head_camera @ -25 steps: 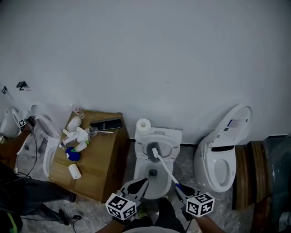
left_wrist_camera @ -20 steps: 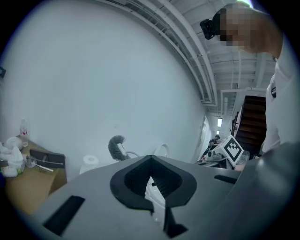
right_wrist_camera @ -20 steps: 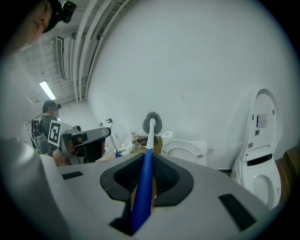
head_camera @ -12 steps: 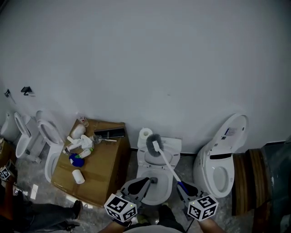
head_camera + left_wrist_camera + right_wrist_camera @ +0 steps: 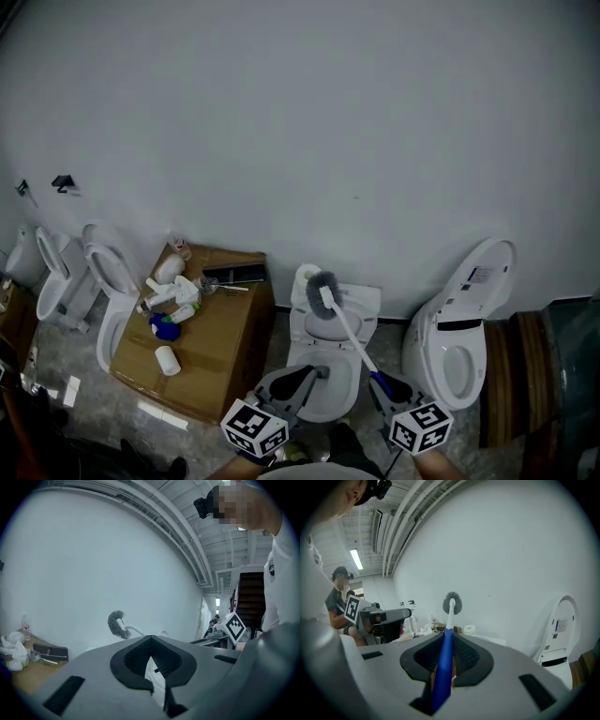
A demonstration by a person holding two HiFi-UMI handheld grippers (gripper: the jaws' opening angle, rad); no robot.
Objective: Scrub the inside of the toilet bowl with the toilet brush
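Note:
A white toilet stands just in front of me, its tank against the wall. The toilet brush has a grey bristle head on a white shaft with a blue grip. My right gripper is shut on the blue grip. It holds the brush tilted up, so the head hangs in the air above the back of the bowl. My left gripper hovers over the bowl's front left. Its jaws meet with nothing between them. The brush head shows beyond it.
A brown box left of the toilet carries bottles, a blue cap and clutter. A paper roll sits on the tank. A second toilet with its lid raised stands at the right, others at the far left.
The brush head has come up from the bowl's seat ring and now hangs higher, over the tank. Both grippers stayed low in front of the bowl.

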